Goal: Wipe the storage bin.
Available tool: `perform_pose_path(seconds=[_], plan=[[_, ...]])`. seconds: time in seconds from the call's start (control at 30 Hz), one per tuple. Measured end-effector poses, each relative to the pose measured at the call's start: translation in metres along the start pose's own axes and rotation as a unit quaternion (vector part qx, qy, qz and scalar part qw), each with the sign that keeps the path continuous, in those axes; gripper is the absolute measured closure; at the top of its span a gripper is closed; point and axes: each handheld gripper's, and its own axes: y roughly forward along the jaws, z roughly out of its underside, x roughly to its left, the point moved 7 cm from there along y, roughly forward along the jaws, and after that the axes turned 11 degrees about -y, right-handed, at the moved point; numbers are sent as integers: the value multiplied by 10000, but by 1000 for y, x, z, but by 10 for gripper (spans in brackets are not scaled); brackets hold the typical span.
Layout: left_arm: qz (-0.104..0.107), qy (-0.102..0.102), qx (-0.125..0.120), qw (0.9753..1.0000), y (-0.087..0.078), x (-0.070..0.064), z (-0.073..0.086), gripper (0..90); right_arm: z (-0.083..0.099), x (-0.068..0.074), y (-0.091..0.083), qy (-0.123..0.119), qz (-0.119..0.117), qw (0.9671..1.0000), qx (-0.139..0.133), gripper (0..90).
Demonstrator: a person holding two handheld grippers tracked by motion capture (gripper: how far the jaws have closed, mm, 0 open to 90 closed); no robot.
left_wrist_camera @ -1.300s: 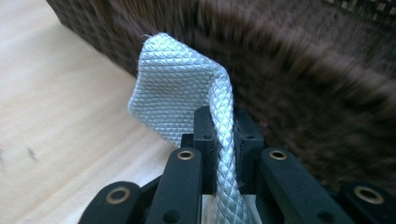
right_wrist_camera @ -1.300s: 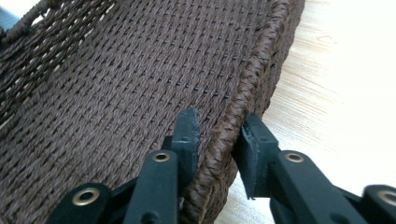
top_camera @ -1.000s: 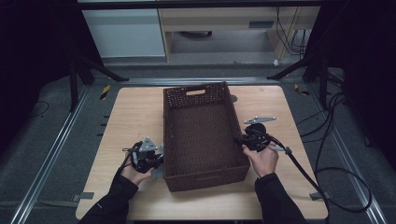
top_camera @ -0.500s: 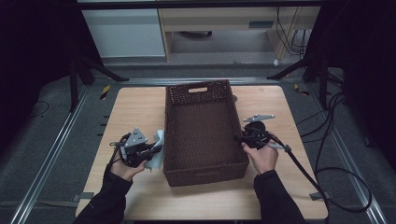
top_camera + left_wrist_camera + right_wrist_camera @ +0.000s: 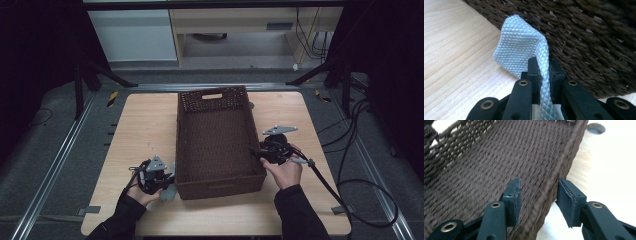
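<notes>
Woven wicker, quilted cloth, pale wood

The basket (image 5: 220, 145) is showing rough, matt brown weave; the cloth (image 5: 524, 50) is looking pale blue, diamond-textured, faintly shiny; the table (image 5: 140, 130) is showing smooth light wood grain.

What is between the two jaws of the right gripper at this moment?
The right side wall of the brown woven basket stands between the jaws of the right gripper; they are apart, one inside, one outside. The right gripper view shows this.
</notes>
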Motion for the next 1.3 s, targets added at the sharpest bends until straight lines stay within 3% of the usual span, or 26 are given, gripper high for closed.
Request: perform_pose_path(seconds=[0.13,0.3,0.43,0.57,0.77,0.93,1.1,1.3], plan=[[22,-26,-140,9999,-6,-1,-6,818,8,2,6,-10,-73,9997,213,570],[46,-48,-496,9987,-24,-5,-20,818,8,2,7,136,-239,9995,173,626],[20,46,-697,9976,-39,-9,-29,818,7,3,7,241,-101,9995,147,735],[-15,110,-778,9969,-46,-11,-33,818,4,2,7,382,40,9991,172,765],[16,189,-766,9969,-48,-16,-32,818,1,-3,10,551,151,9983,123,770],[73,161,-557,9983,-38,-18,-17,818,1,-6,11,654,313,9973,139,767],[132,124,-299,9994,-28,-18,-2,818,1,-6,10,446,405,9981,137,726],[153,90,-619,9979,-43,-20,-13,818,-3,-9,2,305,295,9991,-4,628]])
